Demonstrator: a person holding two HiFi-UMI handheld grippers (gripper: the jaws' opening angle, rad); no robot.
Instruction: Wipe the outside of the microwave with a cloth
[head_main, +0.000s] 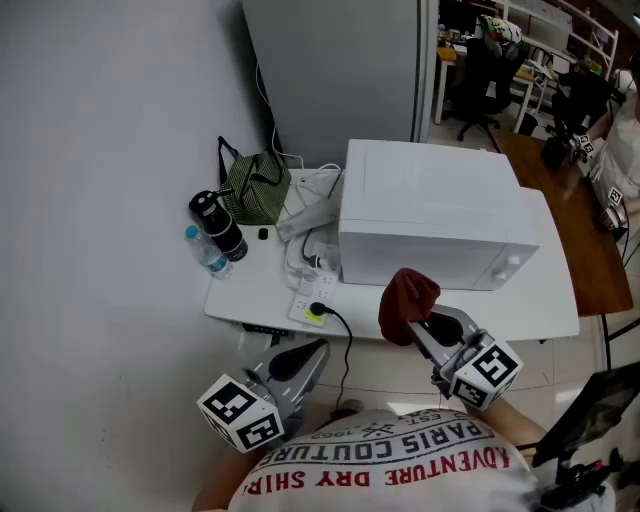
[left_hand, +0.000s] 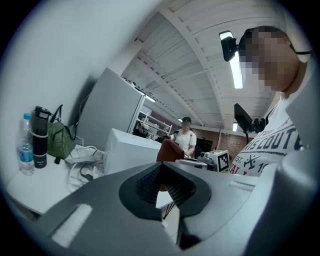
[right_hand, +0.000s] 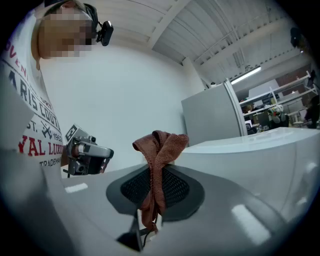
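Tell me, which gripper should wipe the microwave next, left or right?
Right, probably. The right gripper is shut on the cloth, close to the microwave. The left gripper is shut and empty, farther away.

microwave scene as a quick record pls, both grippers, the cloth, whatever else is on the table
microwave: white, on the white table
cloth: reddish-brown, bunched, held up by the microwave's near side; contact unclear
right gripper: jaws shut on the cloth
left gripper: jaws together, nothing between them, below the table's near edge
other items: water bottle, black flask, green bag, power strip with cables, all left of the microwave
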